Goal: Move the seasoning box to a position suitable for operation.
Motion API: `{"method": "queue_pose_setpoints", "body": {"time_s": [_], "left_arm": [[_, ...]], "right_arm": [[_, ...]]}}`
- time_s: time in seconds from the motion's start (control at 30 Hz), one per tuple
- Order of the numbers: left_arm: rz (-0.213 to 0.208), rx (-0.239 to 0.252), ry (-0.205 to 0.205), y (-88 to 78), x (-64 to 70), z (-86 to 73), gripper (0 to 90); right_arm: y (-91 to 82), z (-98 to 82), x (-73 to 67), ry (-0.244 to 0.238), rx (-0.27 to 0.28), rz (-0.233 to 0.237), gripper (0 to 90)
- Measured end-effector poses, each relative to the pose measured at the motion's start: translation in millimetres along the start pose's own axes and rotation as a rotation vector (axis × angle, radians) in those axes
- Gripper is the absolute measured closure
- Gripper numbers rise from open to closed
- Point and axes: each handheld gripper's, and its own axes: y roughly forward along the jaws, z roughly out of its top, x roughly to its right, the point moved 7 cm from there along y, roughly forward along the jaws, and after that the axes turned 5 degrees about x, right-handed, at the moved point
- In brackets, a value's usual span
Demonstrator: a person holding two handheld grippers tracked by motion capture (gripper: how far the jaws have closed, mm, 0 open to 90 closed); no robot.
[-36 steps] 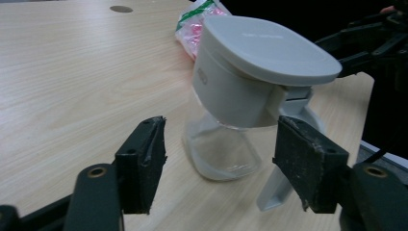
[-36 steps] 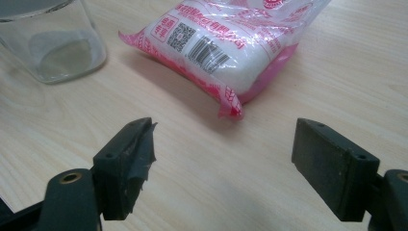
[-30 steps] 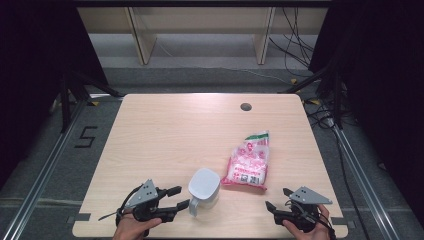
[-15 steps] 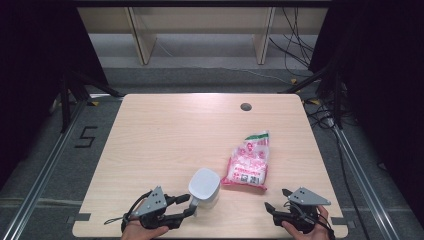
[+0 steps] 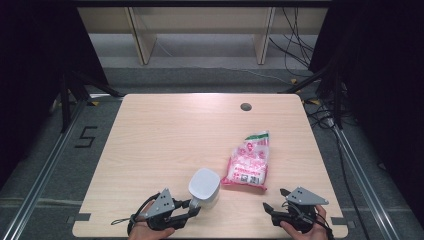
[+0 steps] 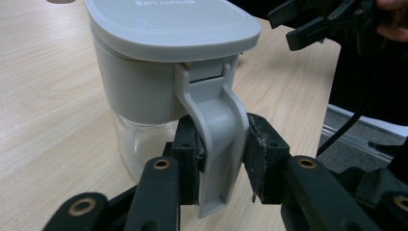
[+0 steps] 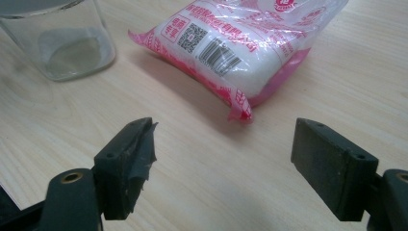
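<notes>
Left gripper (image 6: pixel 221 159) closing onto grey-lidded clear glass jug's handle (image 6: pixel 217 139); right gripper (image 7: pixel 226 159) waiting open; lifting, pink plastic packet (image 5: pixel 248 162) pending.

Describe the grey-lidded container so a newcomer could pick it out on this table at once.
Start at the wooden table and go to its near edge, left of centre. There stands the container, just left of the pink-and-white packet. It alone has a clear glass body under a flat grey lid, and its grey handle sits between the pads of the left gripper, whose jaws have just been closing.
</notes>
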Motion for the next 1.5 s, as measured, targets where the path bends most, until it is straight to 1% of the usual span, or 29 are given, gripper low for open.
{"method": "queue_pose_setpoints", "body": {"time_s": [0.03,0.07,0.1,0.13,0.17,0.2,0.23,0.27,0.3,0.33,0.37,0.4,0.53,0.57,0.63,0.67,0.7,0.8,0.9,0.93,0.97,1.03,1.07,1.13,1.17,1.27,1.33,1.37,1.5], "left_arm": [[0.0,0.0,0.0,0.0,0.0,0.0,68.2],[0.009,-0.002,0.013,-0.3,-1.9,-0.3,68.2],[0.017,0.019,-0.009,0.8,-0.6,0.3,68.1],[0.047,0.031,0.007,1.2,-3.2,-0.4,68.2],[0.049,0.042,0.006,2.8,-4.5,0.1,68.2],[0.056,0.024,0.021,1.8,-6.9,-0.7,68.2],[0.053,0.047,-0.002,4.2,-5.8,0.5,68.2],[0.053,0.047,-0.002,4.2,-5.8,0.5,68.2],[0.068,0.031,0.019,4.1,-9.6,0.0,68.2],[0.059,0.042,0.009,5.0,-9.2,1.1,68.2],[0.067,0.044,0.007,5.0,-9.8,1.6,68.2],[0.067,0.044,0.007,5.0,-9.8,1.6,68.2],[0.095,0.04,0.019,3.2,-18.2,2.4,68.2],[0.097,0.041,0.018,3.1,-19.2,2.8,68.2],[0.1,0.036,0.017,2.5,-20.7,3.1,68.1],[0.098,0.048,0.009,4.0,-22.6,4.0,68.1],[0.115,0.036,0.014,4.3,-24.7,4.3,68.1],[0.123,0.047,0.011,8.7,-29.4,6.3,68.1],[0.138,0.036,0.019,9.6,-36.0,7.6,68.1],[0.157,0.058,0.003,10.1,-42.2,8.9,68.0],[0.157,0.058,0.003,10.1,-42.2,8.9,68.0],[0.176,0.045,0.012,7.9,-49.2,9.4,68.0],[0.183,0.058,0.01,8.9,-52.2,9.9,67.9],[0.188,0.053,0.014,8.3,-55.4,10.0,67.8],[0.196,0.05,0.017,8.2,-56.3,10.3,67.8],[0.213,0.053,0.027,11.9,-62.0,12.3,67.8],[0.224,0.043,0.035,12.1,-63.6,13.0,67.8],[0.229,0.033,0.038,13.9,-66.9,14.3,67.8],[0.224,0.035,0.032,17.5,-70.6,16.4,67.6]], "right_arm": [[0.0,0.0,0.0,0.0,0.0,0.0,24.0],[0.8,0.5,2.2,-0.032,0.004,0.01,24.0],[0.3,0.7,2.7,-0.029,0.003,0.007,24.1],[0.5,1.1,2.4,-0.028,0.006,0.004,24.1],[1.0,2.1,3.2,-0.037,0.019,-0.004,24.2],[0.8,1.3,1.6,-0.024,0.009,0.003,24.2],[0.6,1.0,1.3,-0.024,0.007,0.004,24.2],[0.7,1.0,1.3,-0.026,0.007,0.005,24.2],[0.7,1.2,1.3,-0.025,0.007,0.003,24.2],[0.2,1.8,2.2,-0.033,0.007,-0.007,24.2],[0.3,1.9,2.3,-0.036,0.008,-0.008,24.3],[0.9,1.8,1.6,-0.033,0.01,0.01,24.3],[0.1,2.1,2.3,-0.039,0.01,-0.006,24.3],[0.7,2.2,1.4,-0.037,0.012,0.01,24.4],[1.0,1.6,1.0,-0.037,0.011,0.01,24.4],[0.9,1.4,1.2,-0.039,0.01,0.009,24.4],[0.9,1.4,1.2,-0.039,0.01,0.009,24.4],[0.5,2.3,1.3,-0.041,0.011,0.0,24.5],[0.4,2.0,1.4,-0.042,0.009,-0.001,24.5],[0.3,2.4,1.1,-0.04,0.01,0.0,24.6],[0.4,2.6,1.0,-0.041,0.012,0.001,24.5],[0.5,2.3,0.8,-0.039,0.011,0.003,24.5],[0.6,1.5,0.1,-0.028,0.008,0.003,24.6],[0.7,1.5,-0.4,-0.02,0.006,0.001,24.5],[1.7,3.0,2.7,-0.06,0.019,-0.004,24.5],[2.6,0.9,1.0,-0.051,-0.007,0.024,24.6],[2.2,2.1,0.6,-0.037,0.006,-0.002,24.6],[2.2,2.1,0.4,-0.038,0.004,0.001,24.6],[2.7,1.2,0.2,-0.042,-0.007,0.011,24.6]]}}
